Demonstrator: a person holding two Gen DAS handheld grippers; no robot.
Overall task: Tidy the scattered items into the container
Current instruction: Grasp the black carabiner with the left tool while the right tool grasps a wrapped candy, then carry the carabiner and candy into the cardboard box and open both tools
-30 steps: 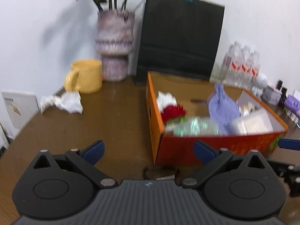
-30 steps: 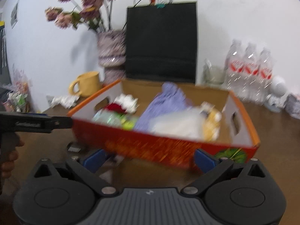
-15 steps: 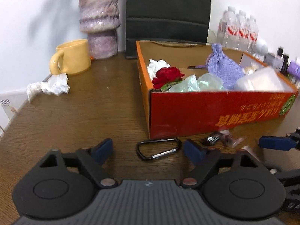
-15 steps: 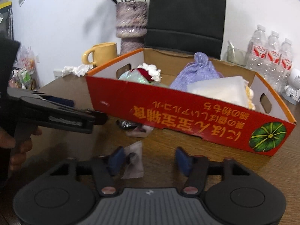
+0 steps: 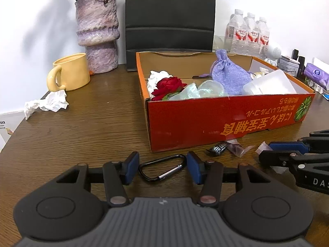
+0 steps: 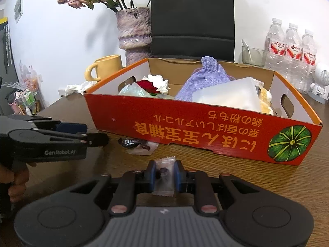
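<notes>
Your left hand-held gripper [image 5: 162, 167], jaws closing, straddles the carabiner [image 5: 161, 167] crosswise, pads not touching; your right hand-held gripper [image 6: 163, 176] closes on the candy packet [image 6: 164, 177].

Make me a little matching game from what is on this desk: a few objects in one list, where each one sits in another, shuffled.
Things:
1. carabiner
2. red rose
3. clear candy packet
4. crumpled tissue

Places:
A. inside the red cardboard box
B. between the right tongs
C. on the table by the yellow mug
D. between the left tongs

Pairs: 1-D, 2-A, 3-B, 4-C
</notes>
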